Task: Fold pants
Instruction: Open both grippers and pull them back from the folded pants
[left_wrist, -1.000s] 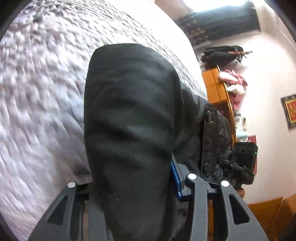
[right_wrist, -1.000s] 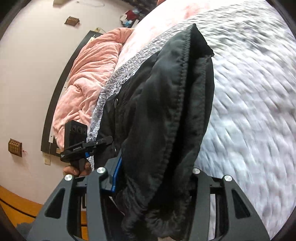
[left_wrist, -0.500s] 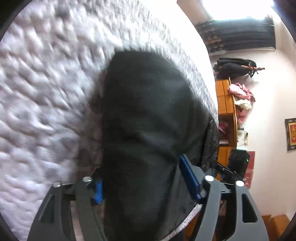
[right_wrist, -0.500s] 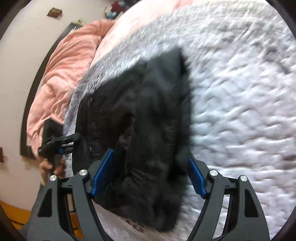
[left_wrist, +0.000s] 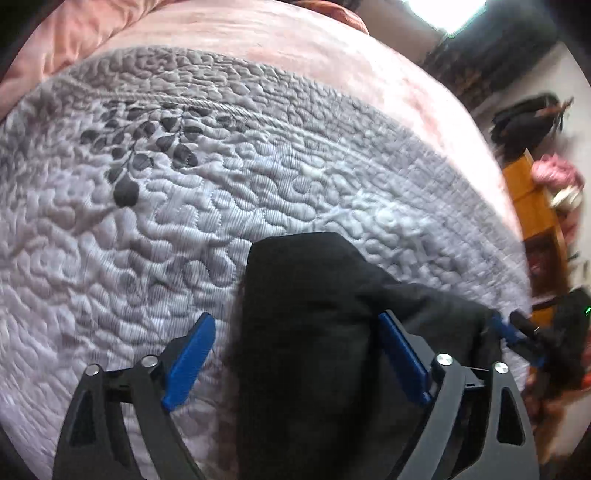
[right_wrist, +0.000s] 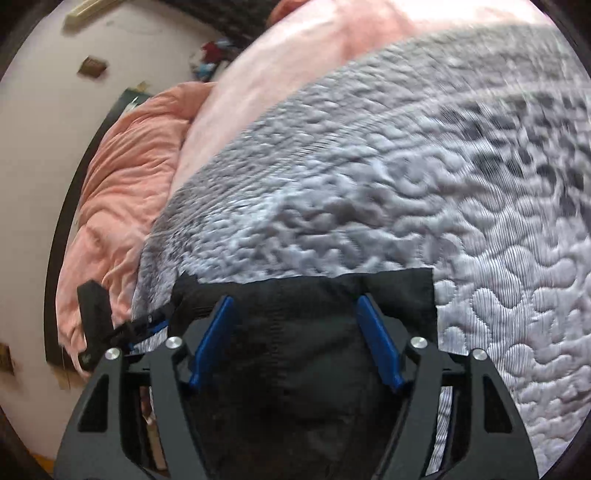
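Each hand-held gripper consists of two matte black finger arms with triangular cut-outs near the base. On the left hand-held gripper (left_wrist: 295, 354), round silver screw heads sit at the linkage joints, two per arm, and a flat blue pad (left_wrist: 190, 360) lines the inner face of each finger. The right hand-held gripper (right_wrist: 295, 339) has the same construction: black arms, silver screws, and elongated blue pads (right_wrist: 380, 345) tapering toward the tips.

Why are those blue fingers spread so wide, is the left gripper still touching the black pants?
Cannot tell. In the left wrist view the left gripper is open over the black pants; quilt shows beside one finger, but the other finger overlaps the cloth.
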